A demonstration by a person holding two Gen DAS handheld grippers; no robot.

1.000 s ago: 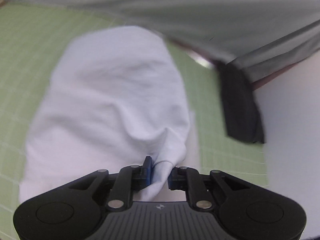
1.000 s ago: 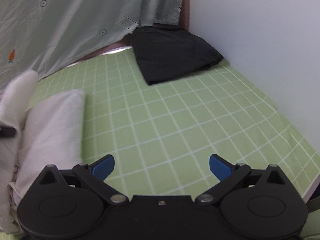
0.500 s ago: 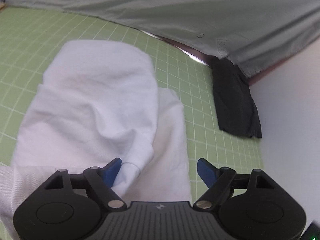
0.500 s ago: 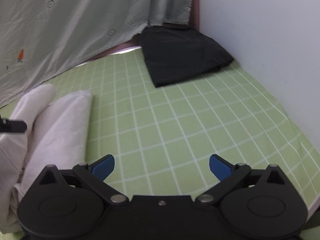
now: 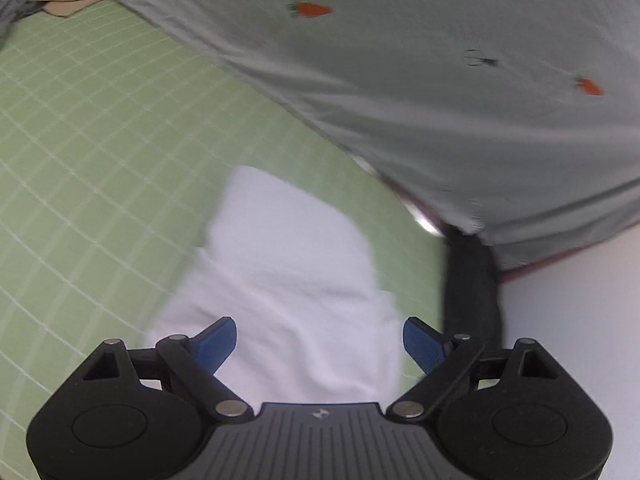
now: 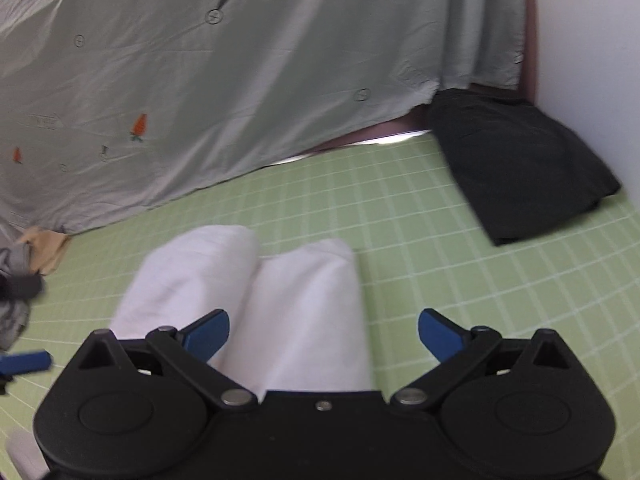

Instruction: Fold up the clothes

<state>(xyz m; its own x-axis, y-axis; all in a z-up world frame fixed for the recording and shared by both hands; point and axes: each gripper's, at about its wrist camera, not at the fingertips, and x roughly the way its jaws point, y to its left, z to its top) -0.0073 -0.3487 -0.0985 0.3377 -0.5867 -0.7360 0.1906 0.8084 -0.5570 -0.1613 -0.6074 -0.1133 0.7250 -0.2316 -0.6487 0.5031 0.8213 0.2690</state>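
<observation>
A white garment (image 5: 292,264) lies folded on the green checked mat (image 5: 100,152). My left gripper (image 5: 320,344) hovers above its near end, jaws wide and still opening, with nothing pinched between the blue pads. In the right wrist view the same white garment (image 6: 280,292) shows as two padded folds side by side. My right gripper (image 6: 324,334) hangs open over its right fold, touching nothing. One blue fingertip (image 6: 26,362) of the left gripper shows at that view's left edge.
A folded black garment (image 6: 520,168) lies at the mat's far right corner against the white wall (image 6: 592,40). A grey sheet with carrot prints (image 6: 240,80) hangs along the back. A grey cloth heap (image 6: 14,300) and tan cloth (image 6: 44,248) sit at the far left.
My left gripper let go of the white garment's edge, opened wide and drew back and up. The right gripper swung left, so the white garment now lies under it.
</observation>
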